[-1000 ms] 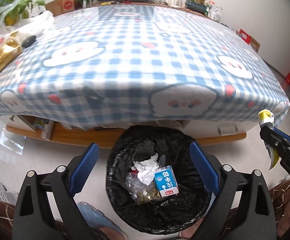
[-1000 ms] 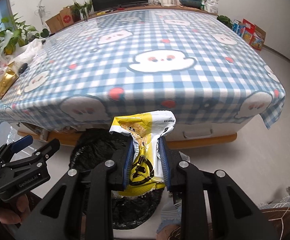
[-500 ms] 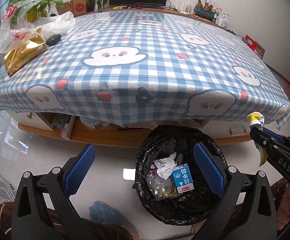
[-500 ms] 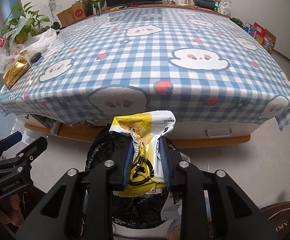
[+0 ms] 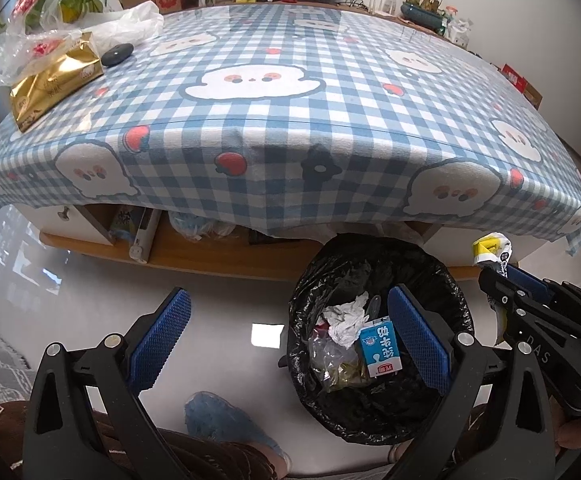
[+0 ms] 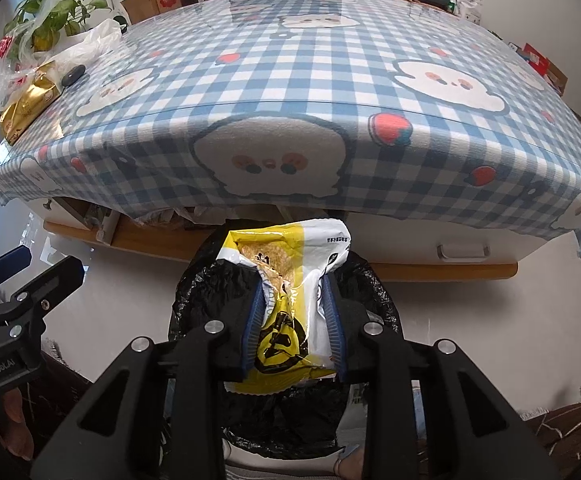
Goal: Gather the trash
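A black-lined trash bin (image 5: 330,256) stands on the floor against the table's front edge. Inside it lie a blue-and-white milk carton (image 5: 382,346), a crumpled tissue (image 5: 346,316) and clear plastic. My right gripper (image 6: 292,292) hangs right over the bin (image 6: 210,288), and its jaws are opening. A yellow-and-white snack wrapper (image 6: 290,280) is between its pads and still touches both. In the left wrist view the right gripper (image 5: 498,276) and the wrapper's top (image 5: 490,246) show at the bin's right. My left gripper (image 5: 288,300) is open and empty, over the floor and the bin's left rim.
The table (image 5: 274,128) has a blue checked cloth. A gold packet (image 5: 50,84), plastic bags (image 5: 122,28) and a small black object (image 5: 116,54) lie at its far left. A low wooden shelf (image 5: 194,252) runs under it. A person's blue-slippered foot (image 5: 226,420) is near the bin.
My left gripper has drifted left, so the bin now sits under its right finger. The right gripper has sunk toward the bin, and its jaws have parted a little around the wrapper.
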